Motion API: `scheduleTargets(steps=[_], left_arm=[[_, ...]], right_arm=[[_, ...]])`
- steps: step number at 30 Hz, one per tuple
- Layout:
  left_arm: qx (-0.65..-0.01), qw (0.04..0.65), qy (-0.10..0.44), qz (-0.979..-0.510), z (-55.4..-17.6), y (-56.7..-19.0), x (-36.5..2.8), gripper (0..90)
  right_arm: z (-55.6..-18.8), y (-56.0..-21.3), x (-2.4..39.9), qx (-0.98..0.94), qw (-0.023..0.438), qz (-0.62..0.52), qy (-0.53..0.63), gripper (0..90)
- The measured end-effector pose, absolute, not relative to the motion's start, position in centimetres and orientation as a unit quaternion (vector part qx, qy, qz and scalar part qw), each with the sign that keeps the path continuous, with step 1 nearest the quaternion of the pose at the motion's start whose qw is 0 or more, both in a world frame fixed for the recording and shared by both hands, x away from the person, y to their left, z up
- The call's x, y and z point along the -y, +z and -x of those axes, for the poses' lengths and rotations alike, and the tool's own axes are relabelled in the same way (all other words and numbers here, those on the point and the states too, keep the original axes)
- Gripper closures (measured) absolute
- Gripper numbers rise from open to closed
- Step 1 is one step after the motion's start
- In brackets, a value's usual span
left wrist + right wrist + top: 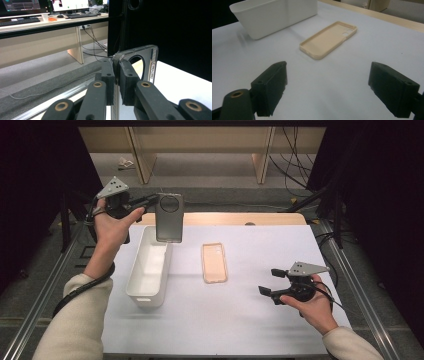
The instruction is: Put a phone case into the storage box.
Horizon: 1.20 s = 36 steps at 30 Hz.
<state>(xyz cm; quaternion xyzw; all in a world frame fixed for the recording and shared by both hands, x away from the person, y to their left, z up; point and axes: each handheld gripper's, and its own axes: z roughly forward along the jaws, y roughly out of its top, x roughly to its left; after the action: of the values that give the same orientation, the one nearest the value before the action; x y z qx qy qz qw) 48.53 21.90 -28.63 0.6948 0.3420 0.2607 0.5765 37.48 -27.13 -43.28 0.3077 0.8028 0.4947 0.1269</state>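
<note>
Slippage is the chief worry: the dark phone case [169, 217] hangs upright above the far end of the white bin [148, 270], pinched only along one top edge by the left claw [152, 200], whose jaws are clamped tight on its thin rim in the left gripper view. A tilt of the wrist could swing the case against the bin wall or drop it outside onto the worktop [240, 320]. The right claw [270, 282] rests gaping wide and empty, near the beige phone case [214, 262], which lies flat just beside the bin.
</note>
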Motion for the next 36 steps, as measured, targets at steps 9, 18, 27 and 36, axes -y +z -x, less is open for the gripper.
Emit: scheduleTargets(steps=[9, 18, 27, 36], left_arm=[[-0.35, 0.575, 0.268, -0.689, -49.2, -29.1, -23.1, 82.4], [-0.353, 0.577, 0.275, -0.683, -49.8, -28.6, -24.2, 82.5], [-0.364, 0.574, 0.277, -0.679, -50.6, -28.9, -25.1, 82.4], [-0.372, 0.569, 0.278, -0.679, -51.5, -29.5, -25.6, 82.5]], right_arm=[[-37.5, -43.3, 27.1, -0.803, 0.127, -0.308, 0.493, 16.3], [-37.5, -43.4, 27.0, -0.804, 0.127, -0.308, 0.492, 16.4], [-37.5, -43.4, 27.0, -0.805, 0.126, -0.308, 0.491, 16.4], [-37.5, -43.4, 27.0, -0.806, 0.124, -0.307, 0.491, 16.5]])
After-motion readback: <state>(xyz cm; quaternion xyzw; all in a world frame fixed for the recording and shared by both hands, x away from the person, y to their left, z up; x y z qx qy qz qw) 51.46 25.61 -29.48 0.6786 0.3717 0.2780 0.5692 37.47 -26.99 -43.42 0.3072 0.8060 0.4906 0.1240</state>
